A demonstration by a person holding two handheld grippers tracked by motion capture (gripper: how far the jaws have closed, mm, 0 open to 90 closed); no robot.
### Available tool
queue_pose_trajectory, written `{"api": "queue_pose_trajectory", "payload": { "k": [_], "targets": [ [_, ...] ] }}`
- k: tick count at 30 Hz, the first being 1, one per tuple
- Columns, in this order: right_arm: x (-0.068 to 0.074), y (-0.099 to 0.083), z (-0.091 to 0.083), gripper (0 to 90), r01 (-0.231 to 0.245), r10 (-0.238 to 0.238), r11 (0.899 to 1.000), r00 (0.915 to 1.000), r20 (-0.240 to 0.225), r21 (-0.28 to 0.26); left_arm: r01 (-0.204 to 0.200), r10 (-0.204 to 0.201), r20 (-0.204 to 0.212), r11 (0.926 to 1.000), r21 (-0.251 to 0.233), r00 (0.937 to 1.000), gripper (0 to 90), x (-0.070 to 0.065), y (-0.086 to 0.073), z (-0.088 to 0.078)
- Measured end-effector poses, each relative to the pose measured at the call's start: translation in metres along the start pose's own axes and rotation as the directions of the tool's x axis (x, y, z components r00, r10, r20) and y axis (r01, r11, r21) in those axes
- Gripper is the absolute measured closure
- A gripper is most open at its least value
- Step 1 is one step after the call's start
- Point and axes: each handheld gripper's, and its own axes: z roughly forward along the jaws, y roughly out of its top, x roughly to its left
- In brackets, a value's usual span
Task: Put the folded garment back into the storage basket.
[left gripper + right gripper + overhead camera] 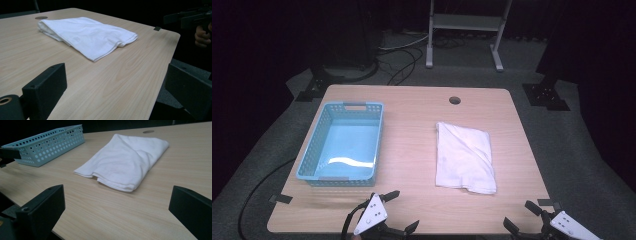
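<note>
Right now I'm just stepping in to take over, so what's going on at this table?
Nothing is being handled yet. A person holds the left tool and the right tool open at the near edge of the table, touching nothing. A folded white towel lies flat right of centre, and an empty blue basket sits apart to its left.

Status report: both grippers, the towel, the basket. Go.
Left gripper and right gripper open at the near table edge, holding nothing. Folded white towel flat on the table, untouched. Blue basket empty, left of towel. Nothing between grippers and towel.
</note>
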Motion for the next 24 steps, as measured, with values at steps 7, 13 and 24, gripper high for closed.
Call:
{"api": "queue_pose_trajectory", "payload": {
  "k": [7, 13, 24],
  "targets": [
    [-0.0008, -0.003, 0.0042, 0.5, -0.001, 0.001, 1.0, 0.9999, 0.015, 0.017, -0.001, 0.001, 0.002, 1.0, 0.009, 1.0, 4.0, 0.005, -0.0014, 0.0022],
    [-0.0006, -0.0054, 0.0011, 0.5, -0.021, 0.021, 1.0, 0.9997, 0.01, 0.005, -0.003, 0.003, 0.02, 0.9999, 0.016, 0.9998, 4.1, 0.0052, -0.0035, 0.0043],
    [-0.0017, 0.001, 0.0095, 0.5, -0.06, 0.06, 0.998, 0.9982, -0.008, 0.002, -0.016, 0.015, 0.04, 0.9997, 0.021, 0.9991, 4.1, 0.0097, -0.0041, 0.0027]
  ]
}}
